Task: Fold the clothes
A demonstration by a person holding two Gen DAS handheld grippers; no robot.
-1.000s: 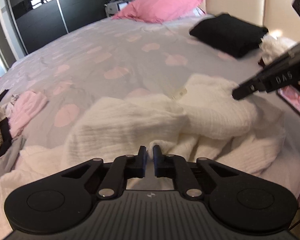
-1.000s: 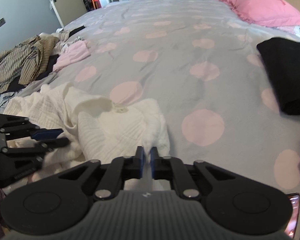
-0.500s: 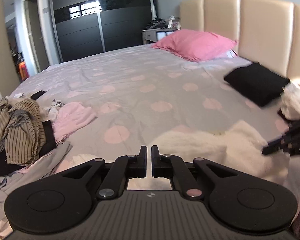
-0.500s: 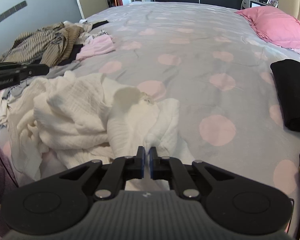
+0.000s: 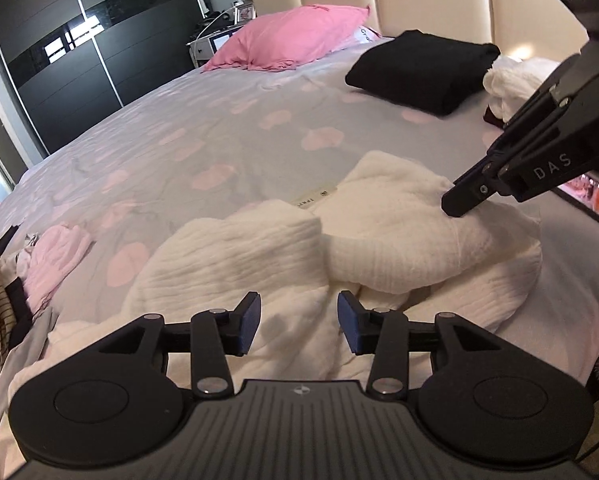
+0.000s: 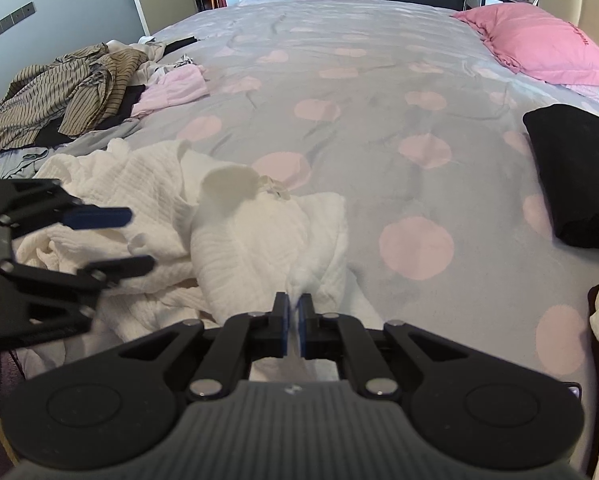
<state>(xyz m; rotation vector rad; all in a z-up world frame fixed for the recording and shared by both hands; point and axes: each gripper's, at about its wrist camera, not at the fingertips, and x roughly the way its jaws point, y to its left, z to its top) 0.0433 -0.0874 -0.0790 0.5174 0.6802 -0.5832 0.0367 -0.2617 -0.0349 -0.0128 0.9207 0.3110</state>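
Both cameras sit low on their grippers, close above the near edge of the bed (image 5: 227, 128), tilted down along the fingers. The left wrist view faces the headboard corner, with the pink pillow (image 5: 291, 36). The right wrist view looks across to the far edge. Both share the white garment (image 5: 259, 248) and the folded black garment (image 6: 575, 172).

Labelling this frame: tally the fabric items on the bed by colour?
White garment: 1
Black folded garment: 1
Pink pillow: 1
Pink garment: 1
Striped brown garment: 1
Total: 5
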